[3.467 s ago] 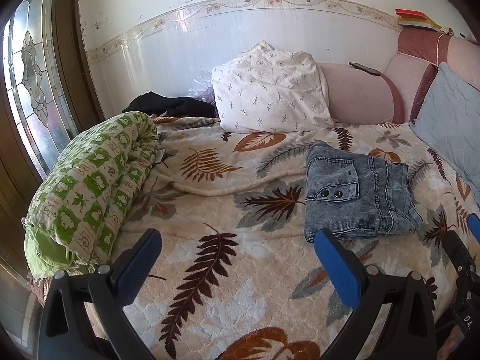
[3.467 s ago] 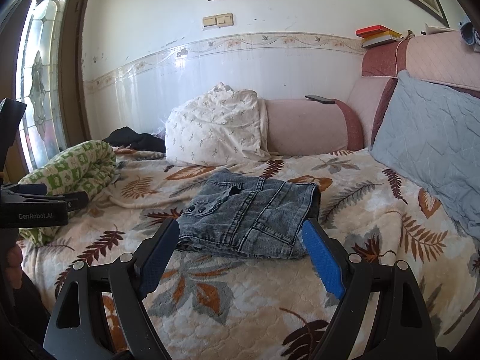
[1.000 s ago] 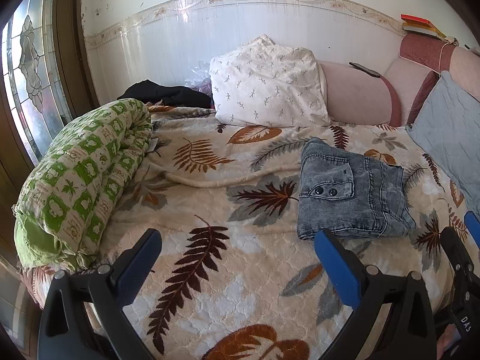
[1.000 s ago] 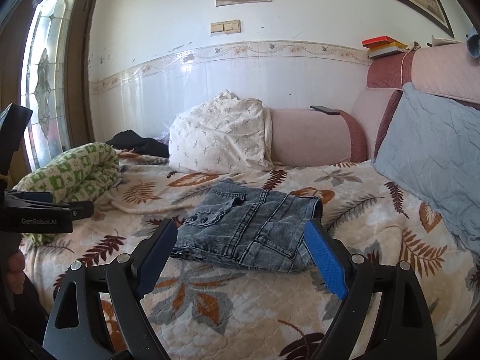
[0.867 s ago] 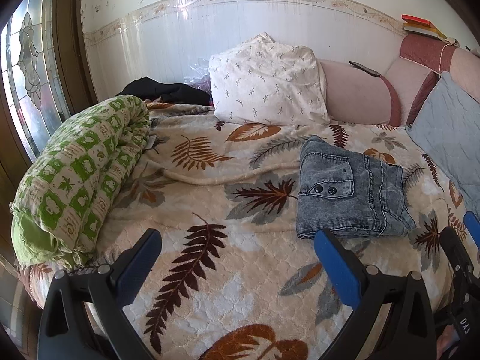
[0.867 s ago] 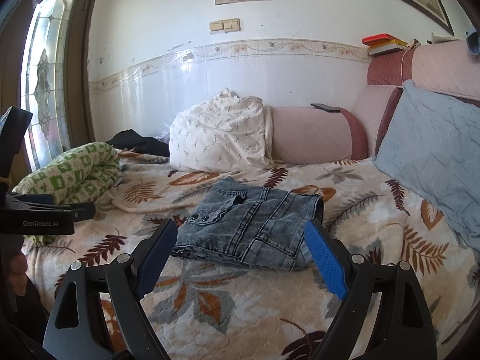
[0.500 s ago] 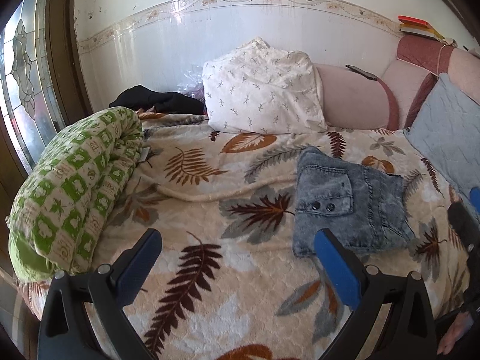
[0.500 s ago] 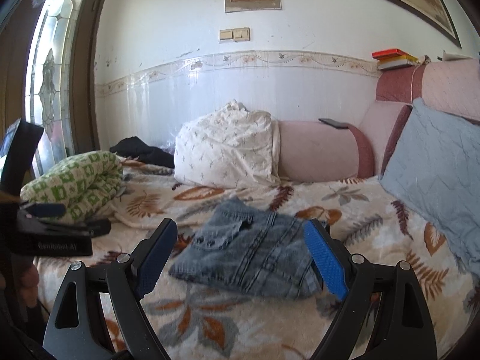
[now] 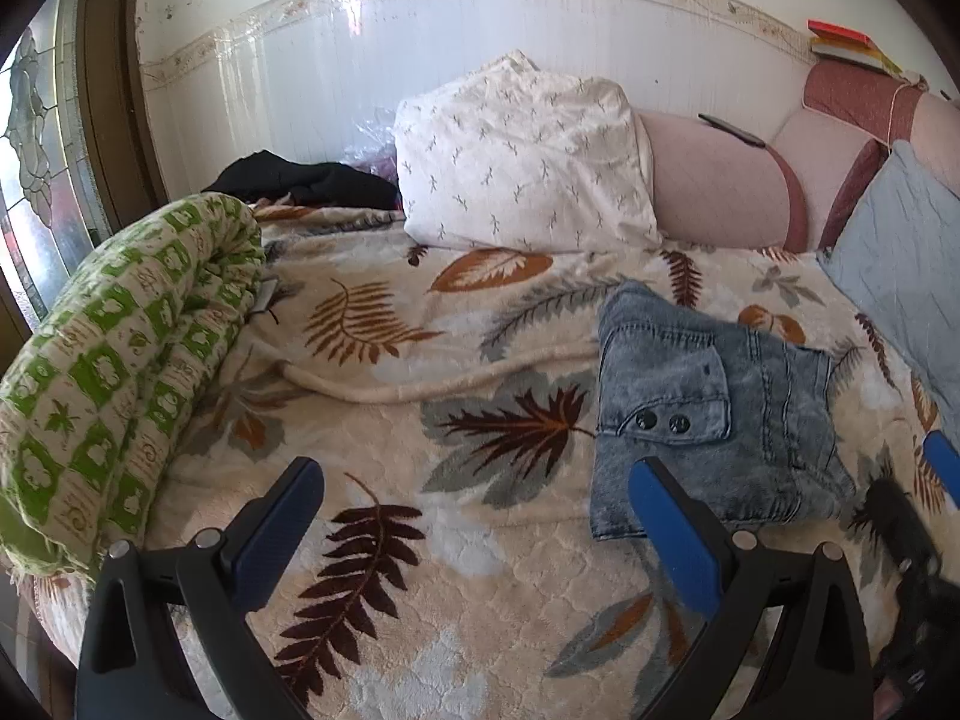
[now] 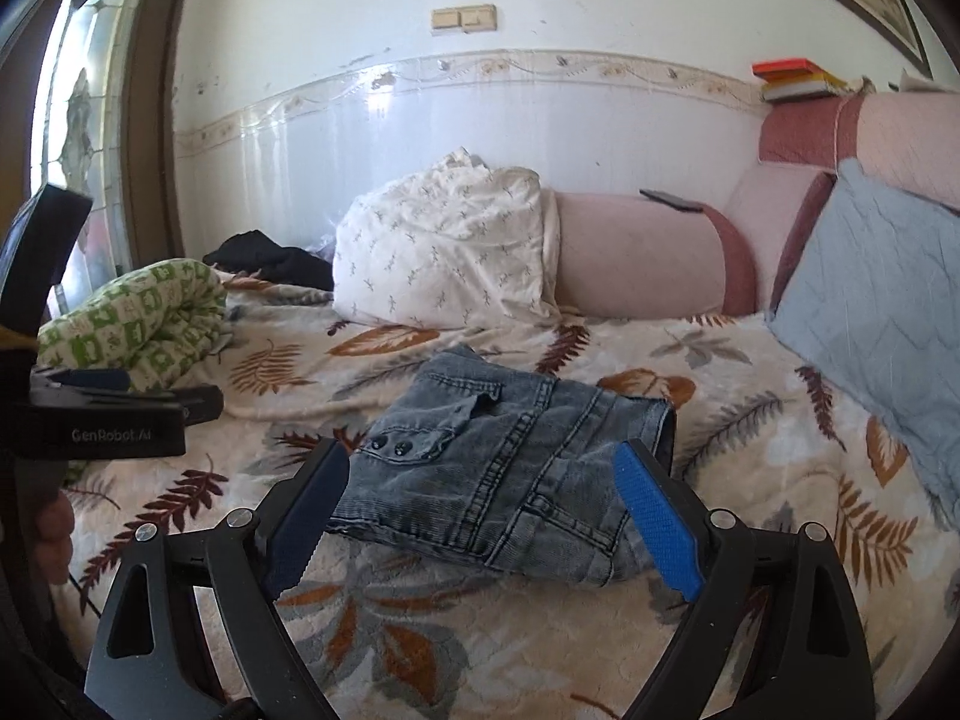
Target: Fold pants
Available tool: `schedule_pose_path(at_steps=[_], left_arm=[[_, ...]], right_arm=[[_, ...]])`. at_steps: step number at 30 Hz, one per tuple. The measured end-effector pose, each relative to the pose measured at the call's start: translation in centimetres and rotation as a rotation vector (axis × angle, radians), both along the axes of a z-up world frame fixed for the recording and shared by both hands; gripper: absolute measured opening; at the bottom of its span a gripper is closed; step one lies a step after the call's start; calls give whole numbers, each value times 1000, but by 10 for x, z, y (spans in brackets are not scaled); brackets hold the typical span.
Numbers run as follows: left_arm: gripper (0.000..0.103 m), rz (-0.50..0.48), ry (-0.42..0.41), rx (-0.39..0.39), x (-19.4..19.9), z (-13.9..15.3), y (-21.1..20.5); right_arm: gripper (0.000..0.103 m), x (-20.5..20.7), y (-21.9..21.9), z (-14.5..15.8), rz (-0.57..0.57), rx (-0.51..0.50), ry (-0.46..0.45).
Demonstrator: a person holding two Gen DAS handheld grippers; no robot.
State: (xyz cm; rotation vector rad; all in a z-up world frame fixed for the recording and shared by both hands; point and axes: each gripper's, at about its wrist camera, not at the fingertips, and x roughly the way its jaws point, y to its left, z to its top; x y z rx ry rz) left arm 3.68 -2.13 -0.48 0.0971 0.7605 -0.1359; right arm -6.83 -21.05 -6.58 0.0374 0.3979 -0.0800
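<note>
While the pants [image 10: 510, 468] already lie in a compact folded stack on the leaf-print blanket [image 9: 372, 444], what remains looks like tidying: press any loose edge flat, lift nothing. Left gripper [image 9: 474, 534]: jaws spread wide, empty, above bare blanket; the pants sit to its right and slightly farther off, their near-left corner beside its right finger. Right gripper [image 10: 480, 516]: jaws have just been opening, spread, nothing pinched; the pants lie straight ahead, just beyond its fingertips.
</note>
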Motion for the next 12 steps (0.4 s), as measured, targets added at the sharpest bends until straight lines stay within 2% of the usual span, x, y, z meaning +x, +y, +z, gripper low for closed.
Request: schedule_pose_path(at_steps=[6, 12], left_arm=[[103, -15, -20, -5, 3, -8, 5], [103, -31, -46, -64, 2, -4, 9]], right_arm=[[91, 10, 2, -4, -13, -4, 16], [91, 20, 2, -3, -17, 18, 9]])
